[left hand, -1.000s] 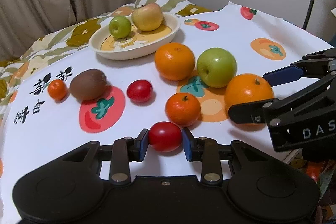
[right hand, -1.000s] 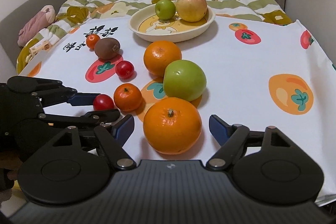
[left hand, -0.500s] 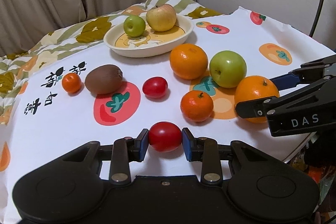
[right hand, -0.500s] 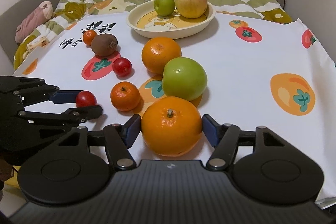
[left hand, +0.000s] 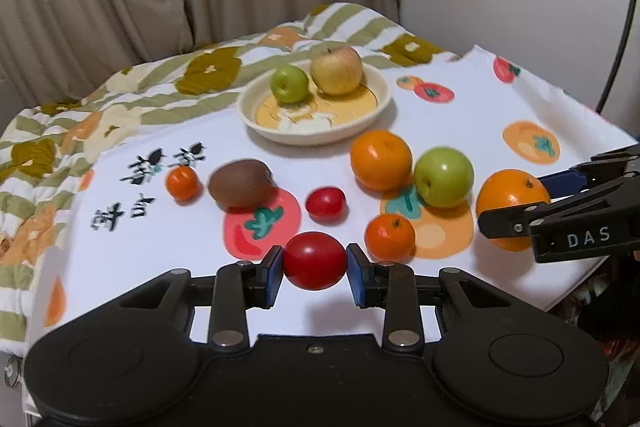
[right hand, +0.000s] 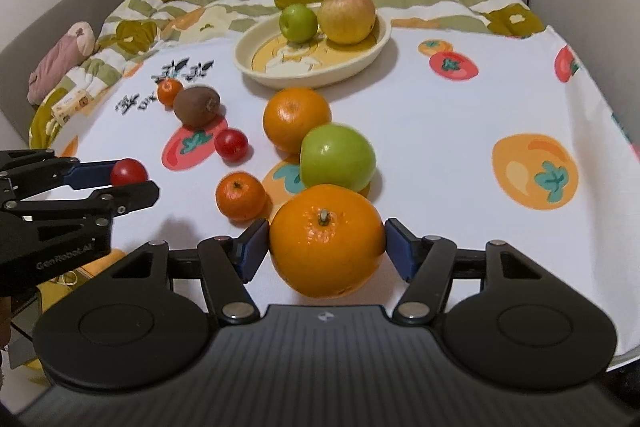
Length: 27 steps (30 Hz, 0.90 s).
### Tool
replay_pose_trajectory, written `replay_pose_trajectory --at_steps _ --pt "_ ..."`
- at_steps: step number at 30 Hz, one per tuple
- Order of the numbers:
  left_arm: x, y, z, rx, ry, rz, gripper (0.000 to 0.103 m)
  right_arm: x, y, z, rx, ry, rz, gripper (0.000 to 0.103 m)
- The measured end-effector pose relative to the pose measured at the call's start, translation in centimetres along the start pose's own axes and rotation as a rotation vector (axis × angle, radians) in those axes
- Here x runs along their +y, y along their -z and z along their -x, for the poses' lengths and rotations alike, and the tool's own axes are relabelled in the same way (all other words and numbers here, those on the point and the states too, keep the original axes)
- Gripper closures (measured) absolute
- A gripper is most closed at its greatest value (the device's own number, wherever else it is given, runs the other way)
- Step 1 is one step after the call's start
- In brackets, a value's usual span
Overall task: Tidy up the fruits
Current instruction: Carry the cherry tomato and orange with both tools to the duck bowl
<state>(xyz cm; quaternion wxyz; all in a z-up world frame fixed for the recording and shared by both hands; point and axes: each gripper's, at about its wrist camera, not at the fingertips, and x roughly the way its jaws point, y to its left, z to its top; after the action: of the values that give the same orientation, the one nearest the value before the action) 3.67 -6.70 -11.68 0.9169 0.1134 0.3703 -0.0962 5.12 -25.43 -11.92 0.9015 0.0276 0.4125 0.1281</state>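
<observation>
Right gripper [right hand: 326,247]: jaws have just been closing from a wide stance onto the large orange [right hand: 326,241]; pads now press both its sides, where before they stood clear of it. Left gripper [left hand: 315,271], clamped on the red tomato [left hand: 315,261], has risen, so the tablecloth [left hand: 460,115] sits farther below it.

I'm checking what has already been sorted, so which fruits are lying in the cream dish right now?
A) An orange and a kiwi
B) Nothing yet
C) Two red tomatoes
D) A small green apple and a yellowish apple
D: the right wrist view shows the cream dish holding only a small green apple and a yellowish apple; the other fruit is on the cloth or in the grippers.
</observation>
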Motion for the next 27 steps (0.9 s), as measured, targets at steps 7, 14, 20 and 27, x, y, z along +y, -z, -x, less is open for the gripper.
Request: replay_pose_trajectory --at_steps 7,14,20,27 --pt "0.8 -2.2 2.7 -0.024 -0.047 0.029 0.066 -0.5 -2.6 2.9 -0.046 0.002 0.008 0.025" --pt "2.9 -5.0 3.9 -0.062 -0.064 0.050 0.066 -0.3 -5.9 3.8 -0.066 0.002 0.017 0.025" --pt "5.5 -7.5 2.9 -0.094 -0.050 0.027 0.066 0.7 -8.5 3.1 -0.095 0.017 0.004 0.025" --pt "8.0 -10.3 0.8 -0.109 -0.011 0.001 0.066 2.2 -12.0 1.6 -0.124 0.048 -0.026 0.025"
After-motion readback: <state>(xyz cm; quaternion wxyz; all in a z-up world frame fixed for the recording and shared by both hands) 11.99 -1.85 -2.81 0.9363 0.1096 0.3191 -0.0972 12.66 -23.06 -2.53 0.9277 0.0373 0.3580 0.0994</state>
